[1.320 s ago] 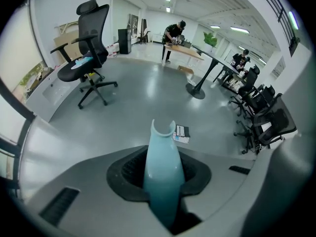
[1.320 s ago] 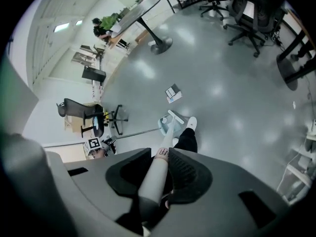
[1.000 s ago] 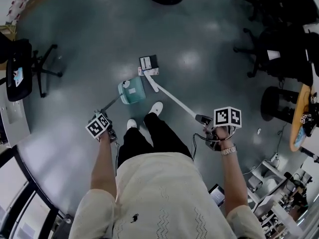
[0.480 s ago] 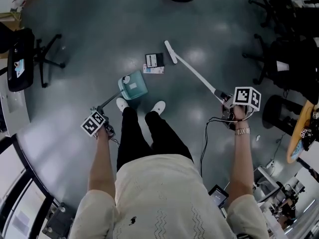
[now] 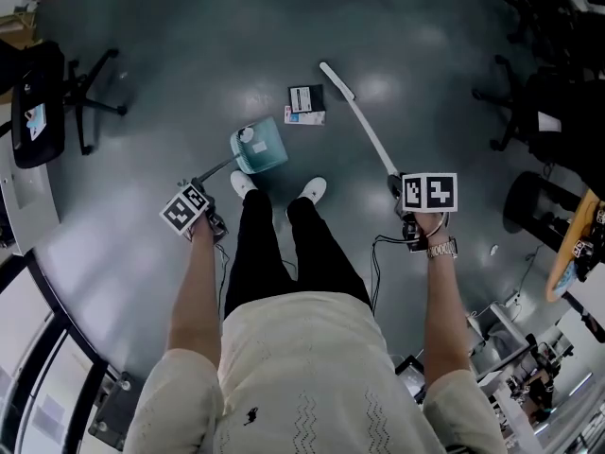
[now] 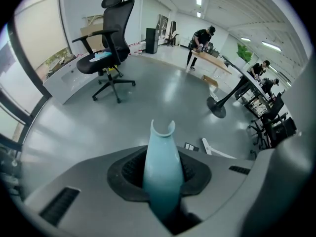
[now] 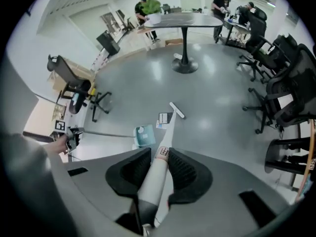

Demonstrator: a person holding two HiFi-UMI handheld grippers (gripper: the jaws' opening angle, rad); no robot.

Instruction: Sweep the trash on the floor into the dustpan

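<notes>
A teal dustpan (image 5: pixel 257 149) stands on the grey floor in front of the person's feet, its long handle (image 5: pixel 214 172) running back to my left gripper (image 5: pixel 197 208), which is shut on the handle's teal end (image 6: pixel 162 174). My right gripper (image 5: pixel 405 214) is shut on the white broom handle (image 7: pixel 157 169). The broom head (image 5: pixel 337 80) rests on the floor beyond and to the right of the trash, a dark and white box (image 5: pixel 305 103). The box lies just past the dustpan, between it and the broom head. The right gripper view shows the dustpan (image 7: pixel 143 136), the box (image 7: pixel 163 119) and the broom head (image 7: pixel 177 110).
Black office chairs stand at the left (image 5: pixel 43 102) and along the right (image 5: pixel 548 102). A round table base (image 7: pixel 185 65) sits farther off. A white counter (image 5: pixel 19 225) runs at the left edge. Several people work at desks in the distance.
The broom head was touching the box; it has swung out to the right and now sits beyond the box. The dustpan has stayed by the feet.
</notes>
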